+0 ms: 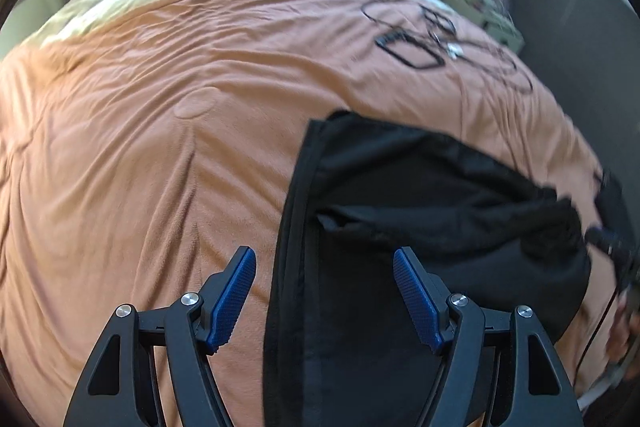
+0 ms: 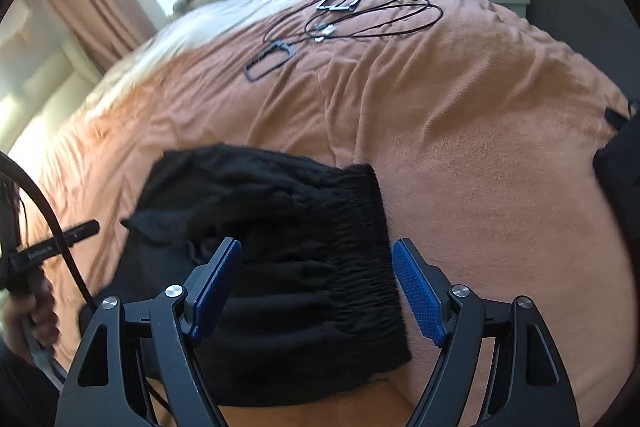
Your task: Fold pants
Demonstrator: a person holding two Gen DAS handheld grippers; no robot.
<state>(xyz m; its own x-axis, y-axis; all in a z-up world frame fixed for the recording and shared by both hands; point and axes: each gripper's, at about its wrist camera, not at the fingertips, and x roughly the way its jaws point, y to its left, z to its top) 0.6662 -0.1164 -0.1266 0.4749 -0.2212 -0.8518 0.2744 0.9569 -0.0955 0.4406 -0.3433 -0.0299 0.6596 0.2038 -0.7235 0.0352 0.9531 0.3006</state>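
Black pants (image 2: 280, 227) on bed, waistband end btwn right tongs (image 2: 318, 279); both tongs wide open, empty (left (image 1: 324, 287) over leg side).

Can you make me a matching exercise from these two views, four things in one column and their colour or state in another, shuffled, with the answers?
Things:
1. pants
2. blanket
3. left gripper
4. cable

Descriptions:
A. orange, spread over the bed
B. open, holding nothing
C. black, with a gathered elastic waistband
D. thin, black, looped on the far part of the bed

Pairs: 1-C, 2-A, 3-B, 4-D
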